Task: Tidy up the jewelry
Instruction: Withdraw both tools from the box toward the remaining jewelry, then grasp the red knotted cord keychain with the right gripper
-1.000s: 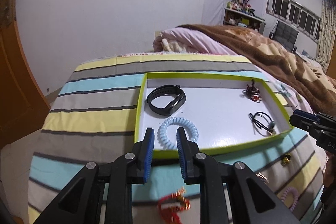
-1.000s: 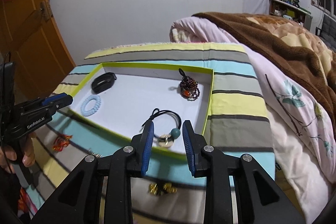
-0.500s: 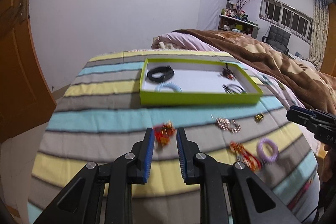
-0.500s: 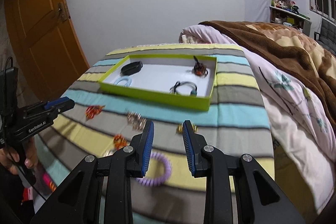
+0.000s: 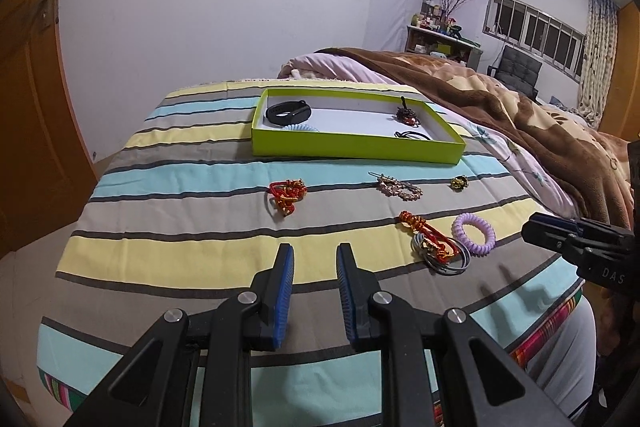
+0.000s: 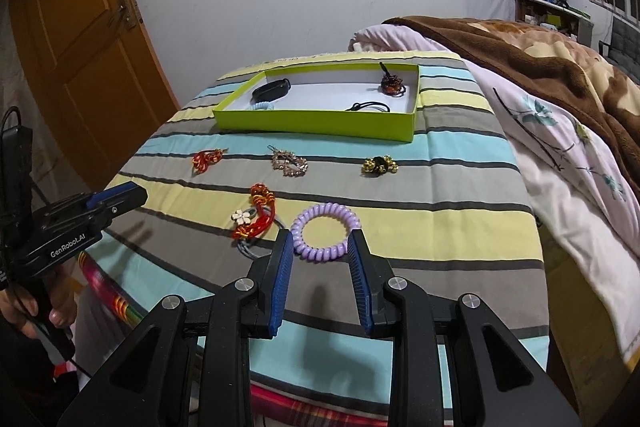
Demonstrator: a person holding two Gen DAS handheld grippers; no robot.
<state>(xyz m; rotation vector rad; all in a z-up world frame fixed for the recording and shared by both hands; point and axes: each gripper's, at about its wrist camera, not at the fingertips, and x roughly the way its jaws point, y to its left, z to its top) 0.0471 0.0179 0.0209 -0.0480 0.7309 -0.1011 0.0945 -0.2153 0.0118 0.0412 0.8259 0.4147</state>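
While both grippers hang over striped cloth (image 5: 192,211), one green tray (image 5: 352,147) sits at far end holding four pieces: black band (image 5: 289,112), pale blue coil tie (image 6: 262,105), beaded charm (image 6: 392,85), black cord (image 6: 370,105). Five pieces loose on cloth: red knot (image 5: 286,193), rhinestone clip (image 6: 289,163), gold-black bead cluster (image 6: 380,165), red tassel with white flower and rings (image 6: 256,215), purple coil tie (image 6: 324,237). Left gripper (image 5: 314,291) narrowly parted, empty. Right gripper (image 6: 320,283) parted wider, empty, purple coil tie just beyond fingertips.
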